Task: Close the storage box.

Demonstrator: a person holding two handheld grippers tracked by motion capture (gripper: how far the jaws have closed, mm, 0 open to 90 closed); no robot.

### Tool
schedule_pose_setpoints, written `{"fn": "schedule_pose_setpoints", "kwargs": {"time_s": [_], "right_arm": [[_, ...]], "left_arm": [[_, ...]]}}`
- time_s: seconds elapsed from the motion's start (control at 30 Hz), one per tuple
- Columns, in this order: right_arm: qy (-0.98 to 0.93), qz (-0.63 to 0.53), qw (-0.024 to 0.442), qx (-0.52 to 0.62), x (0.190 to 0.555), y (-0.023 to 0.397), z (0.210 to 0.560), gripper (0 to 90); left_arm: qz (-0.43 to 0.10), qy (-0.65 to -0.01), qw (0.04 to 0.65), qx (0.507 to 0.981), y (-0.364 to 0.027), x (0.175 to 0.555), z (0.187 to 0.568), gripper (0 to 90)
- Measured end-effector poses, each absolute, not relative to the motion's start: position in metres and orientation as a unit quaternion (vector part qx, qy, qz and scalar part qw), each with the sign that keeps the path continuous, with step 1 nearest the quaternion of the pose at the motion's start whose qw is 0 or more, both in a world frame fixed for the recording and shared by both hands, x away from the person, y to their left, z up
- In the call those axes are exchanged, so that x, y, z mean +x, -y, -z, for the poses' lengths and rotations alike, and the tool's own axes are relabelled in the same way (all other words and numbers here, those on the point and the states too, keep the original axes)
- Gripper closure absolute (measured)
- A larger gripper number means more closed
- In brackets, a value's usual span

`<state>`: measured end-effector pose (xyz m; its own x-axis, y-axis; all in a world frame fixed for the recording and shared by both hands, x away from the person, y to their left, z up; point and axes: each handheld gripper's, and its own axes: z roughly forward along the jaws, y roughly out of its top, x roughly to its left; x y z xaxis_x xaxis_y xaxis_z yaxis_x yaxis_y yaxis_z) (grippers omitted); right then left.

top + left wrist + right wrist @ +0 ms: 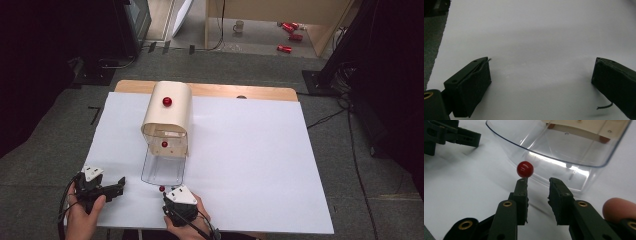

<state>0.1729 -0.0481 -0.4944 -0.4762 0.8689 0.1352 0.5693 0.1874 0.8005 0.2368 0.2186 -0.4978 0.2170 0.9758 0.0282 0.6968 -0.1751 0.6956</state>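
Note:
A cream box with a rounded top [170, 120] stands at the middle left of the white table and carries a red knob [167, 102]. A clear curved lid [162, 170] [564, 147] juts from its near end down onto the table. At the lid's near rim sits a small red knob [161, 188] [525, 169]. My right gripper [167, 193] [537, 181] is open just short of it, its left jaw tip right under the knob and nothing between the jaws. My left gripper [121, 186] [542, 62] is wide open over bare white table, left of the lid.
A white sheet [250, 165] covers the wooden table [225, 91]. Grey carpet with cables surrounds it. A mug [239, 26] and red cans [290, 30] lie on the floor far behind. A thumb [619, 208] rests on the right gripper's handle.

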Motion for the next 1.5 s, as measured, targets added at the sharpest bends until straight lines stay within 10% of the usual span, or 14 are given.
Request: {"fn": "schedule_pose_setpoints", "kwargs": {"time_s": [1.5], "right_arm": [[-0.727,-0.428,0.197,0.499,0.208,0.039,0.477,76.9]], "left_arm": [[-0.245,-0.576,0.285,0.726,-0.219,0.237,0.498,2.3]]}}
